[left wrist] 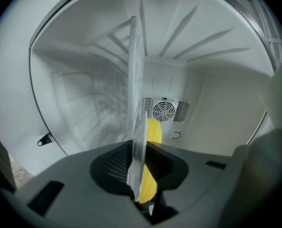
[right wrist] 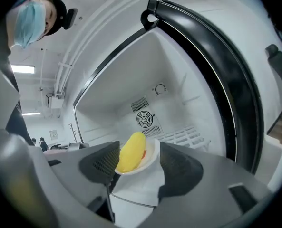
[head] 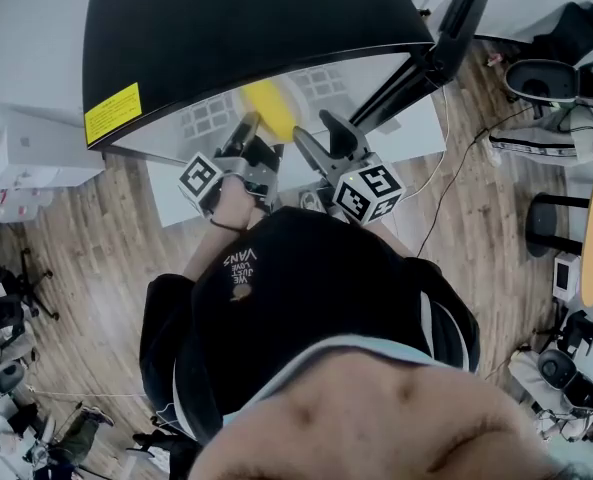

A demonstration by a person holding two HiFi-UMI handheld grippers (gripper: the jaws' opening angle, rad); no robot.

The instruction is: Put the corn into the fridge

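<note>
Left gripper [left wrist: 141, 164] clamps the plate [left wrist: 137, 103] edge-on, the corn [left wrist: 153, 133] lying lengthwise ahead into the fridge [left wrist: 217, 113]; right gripper [right wrist: 140, 161], jaws apart, hangs alongside, gripping nothing.

White plate [right wrist: 152, 156] — yellow corn [right wrist: 130, 152] lying on it — before the open fridge's [right wrist: 179, 108] white interior

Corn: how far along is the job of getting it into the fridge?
Done: the fridge stands open, and the corn on its plate is at the opening, with the fan on the back wall behind it. In hand: the left hand-held gripper clamps the plate's rim; the right hand-held gripper is open around the plate. Left: set the plate down inside, release it and withdraw.
</note>
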